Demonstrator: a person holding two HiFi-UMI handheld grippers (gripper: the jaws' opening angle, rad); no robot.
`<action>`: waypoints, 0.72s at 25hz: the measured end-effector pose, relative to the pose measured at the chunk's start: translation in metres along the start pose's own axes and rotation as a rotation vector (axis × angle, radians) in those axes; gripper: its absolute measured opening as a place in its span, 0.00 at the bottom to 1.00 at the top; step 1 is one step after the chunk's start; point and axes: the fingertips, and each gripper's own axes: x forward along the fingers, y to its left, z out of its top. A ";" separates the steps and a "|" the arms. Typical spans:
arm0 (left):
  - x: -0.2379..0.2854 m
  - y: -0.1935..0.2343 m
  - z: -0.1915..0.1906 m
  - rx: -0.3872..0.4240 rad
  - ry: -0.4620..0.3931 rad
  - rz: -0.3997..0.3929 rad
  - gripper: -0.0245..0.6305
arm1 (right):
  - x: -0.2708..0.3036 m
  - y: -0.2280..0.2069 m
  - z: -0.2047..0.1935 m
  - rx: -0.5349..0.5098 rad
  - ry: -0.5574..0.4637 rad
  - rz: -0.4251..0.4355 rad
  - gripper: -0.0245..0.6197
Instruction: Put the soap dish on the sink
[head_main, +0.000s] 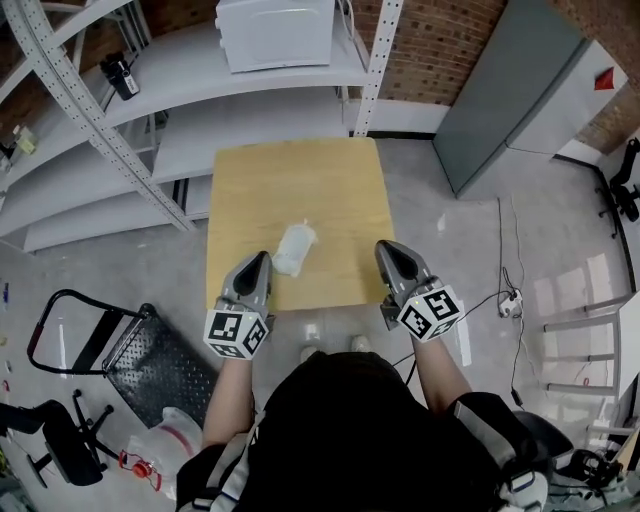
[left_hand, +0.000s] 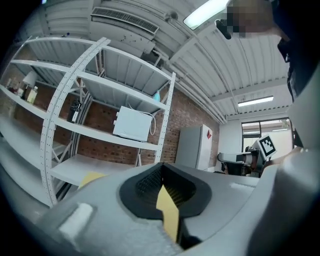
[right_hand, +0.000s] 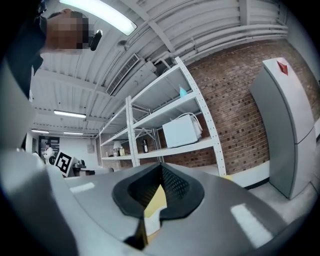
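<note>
Now left gripper (head_main: 262, 257), right gripper (head_main: 386, 247) closed, empty.

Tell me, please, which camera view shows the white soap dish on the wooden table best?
The head view: the soap dish lies in full sight on the table. The left gripper view shows only a strip of table, no dish. The right gripper view shows a small white patch that may be it.
</note>
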 end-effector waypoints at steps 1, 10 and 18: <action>0.001 0.001 0.003 0.001 -0.008 0.005 0.04 | -0.001 -0.004 0.004 -0.002 -0.018 -0.005 0.05; 0.015 -0.024 0.018 0.012 -0.119 0.067 0.04 | -0.035 -0.051 0.024 -0.009 -0.071 -0.028 0.05; 0.024 -0.037 0.008 0.004 -0.096 0.102 0.04 | -0.031 -0.065 0.014 -0.008 -0.032 0.034 0.05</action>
